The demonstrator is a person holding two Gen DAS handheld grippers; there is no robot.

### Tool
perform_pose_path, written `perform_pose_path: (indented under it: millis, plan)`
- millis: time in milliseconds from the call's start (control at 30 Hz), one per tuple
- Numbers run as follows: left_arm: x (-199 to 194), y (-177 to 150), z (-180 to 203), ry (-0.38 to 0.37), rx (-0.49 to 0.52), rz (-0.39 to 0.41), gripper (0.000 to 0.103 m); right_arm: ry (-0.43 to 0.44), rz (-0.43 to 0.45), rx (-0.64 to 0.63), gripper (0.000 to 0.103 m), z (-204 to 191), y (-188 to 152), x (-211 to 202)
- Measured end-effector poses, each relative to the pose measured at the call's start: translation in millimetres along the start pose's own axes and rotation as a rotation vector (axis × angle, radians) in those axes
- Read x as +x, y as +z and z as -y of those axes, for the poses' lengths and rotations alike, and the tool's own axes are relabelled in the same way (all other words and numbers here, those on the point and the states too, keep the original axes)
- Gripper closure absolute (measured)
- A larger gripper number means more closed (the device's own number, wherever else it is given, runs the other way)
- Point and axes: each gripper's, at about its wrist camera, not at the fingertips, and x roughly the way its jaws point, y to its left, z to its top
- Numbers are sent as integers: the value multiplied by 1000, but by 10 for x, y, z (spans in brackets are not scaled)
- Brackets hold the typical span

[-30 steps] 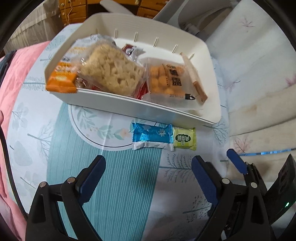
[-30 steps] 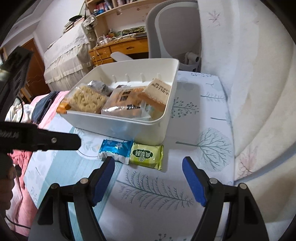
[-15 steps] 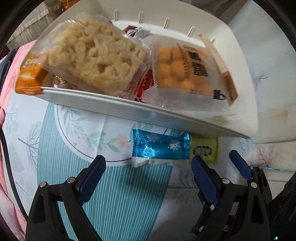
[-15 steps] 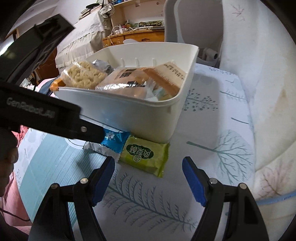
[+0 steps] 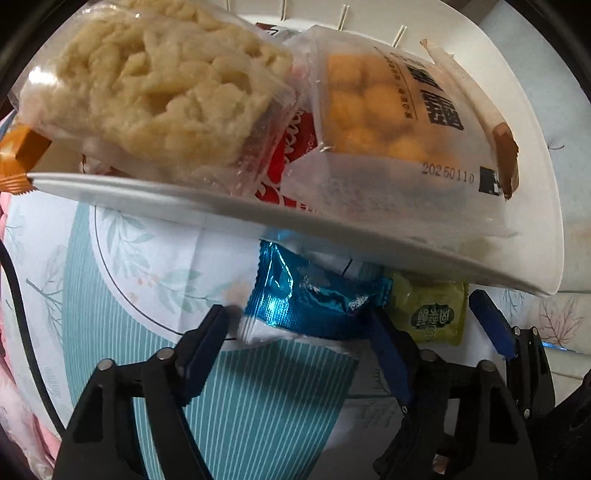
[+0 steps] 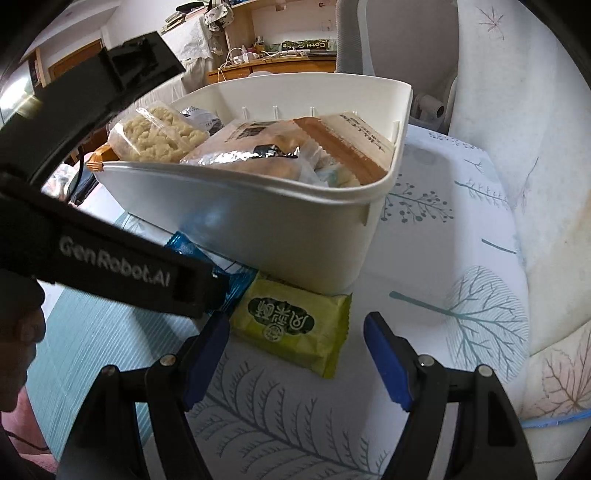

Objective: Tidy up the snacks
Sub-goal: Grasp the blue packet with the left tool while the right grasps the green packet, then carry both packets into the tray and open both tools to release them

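Observation:
A white bin (image 5: 221, 210) (image 6: 280, 229) holds several snack packs, among them a pale rice cracker pack (image 5: 159, 81) and an orange ball snack pack (image 5: 391, 110). On the cloth in front of it lie a blue foil packet (image 5: 314, 299) (image 6: 184, 245) and a green packet (image 5: 432, 314) (image 6: 295, 325) side by side. My left gripper (image 5: 299, 332) is open with the blue packet's near end between its fingers. My right gripper (image 6: 293, 343) is open and straddles the green packet's near edge. The left gripper's body hides most of the blue packet in the right wrist view.
The table has a patterned cloth, teal stripes (image 5: 258, 398) on the left and tree prints (image 6: 480, 310) on the right. A white upholstered wall (image 6: 517, 110) rises at the right. A grey chair (image 6: 388, 33) and a wooden desk (image 6: 273, 66) stand behind the bin.
Both grippers have moved forward and down toward the packets. The left now frames the blue packet, the right the green one. Both stay open.

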Motion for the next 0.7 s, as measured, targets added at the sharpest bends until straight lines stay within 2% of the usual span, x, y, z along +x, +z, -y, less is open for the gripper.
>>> perform_pose_path:
  millis: [67, 267, 300, 333, 500, 700]
  plan:
    - [-16, -11, 22, -9, 5, 7, 42, 2, 0, -1, 27, -7, 1, 12]
    - [-79, -106, 31, -19, -5, 7, 55, 13, -10, -1, 28, -35, 12, 62]
    - [-89, -94, 16, -23, -5, 6, 59, 10, -7, -4, 31, -40, 34, 82]
    - [-107, -54, -11, -35, -7, 6, 60, 17, -4, -8, 37, -51, 52, 92]
    - [-111, -54, -182, -46, -20, -2, 67, 17, -9, -2, 43, -67, 53, 87]
    - [-186, -180, -390, -45, -50, -6, 71, 42, -42, -12, 46, -89, 67, 54]
